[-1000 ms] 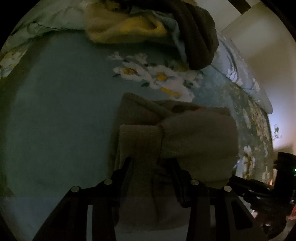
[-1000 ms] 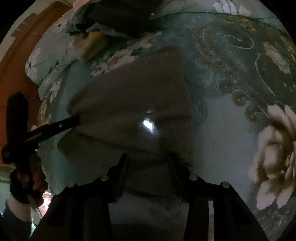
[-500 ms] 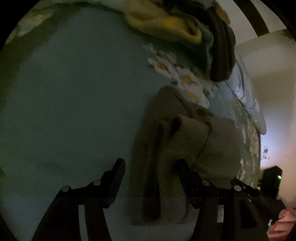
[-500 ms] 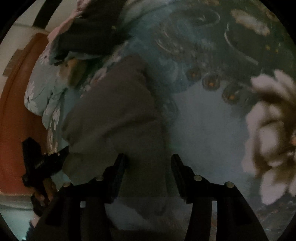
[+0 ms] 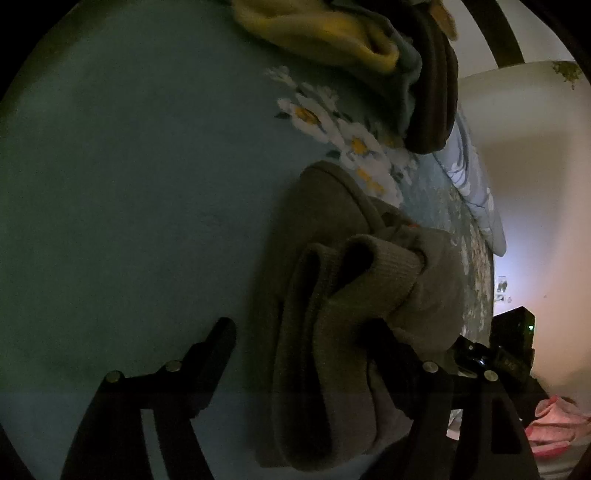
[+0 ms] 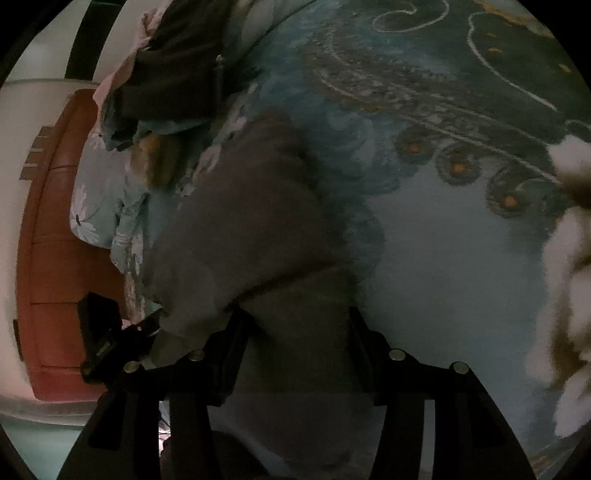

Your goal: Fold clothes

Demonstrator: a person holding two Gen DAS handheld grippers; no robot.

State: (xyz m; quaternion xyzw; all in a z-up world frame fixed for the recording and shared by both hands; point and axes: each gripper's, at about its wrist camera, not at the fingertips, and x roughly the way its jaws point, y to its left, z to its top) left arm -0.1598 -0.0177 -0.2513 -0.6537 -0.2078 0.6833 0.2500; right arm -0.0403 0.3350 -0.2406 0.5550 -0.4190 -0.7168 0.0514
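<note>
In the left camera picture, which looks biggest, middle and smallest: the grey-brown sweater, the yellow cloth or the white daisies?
1. Grey-brown sweater, though it lies nearest the camera.
2. Yellow cloth, partly cut off.
3. White daisies.

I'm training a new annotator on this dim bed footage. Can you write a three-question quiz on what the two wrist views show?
1. True or false: the grey-brown sweater hangs in the air, clear of the floral bedspread.
2. Which garment lies farthest up the bed in the left wrist view? A) yellow garment B) red towel C) white shirt
3. Fill in: the ribbed cuff of the sweater lies between the fingers of the ____ gripper.

Key
1. False. It lies on the bedspread, bunched in folds.
2. A, beside a dark brown garment.
3. Left gripper; its jaws are opening. The right gripper straddles plain sweater cloth.
</note>
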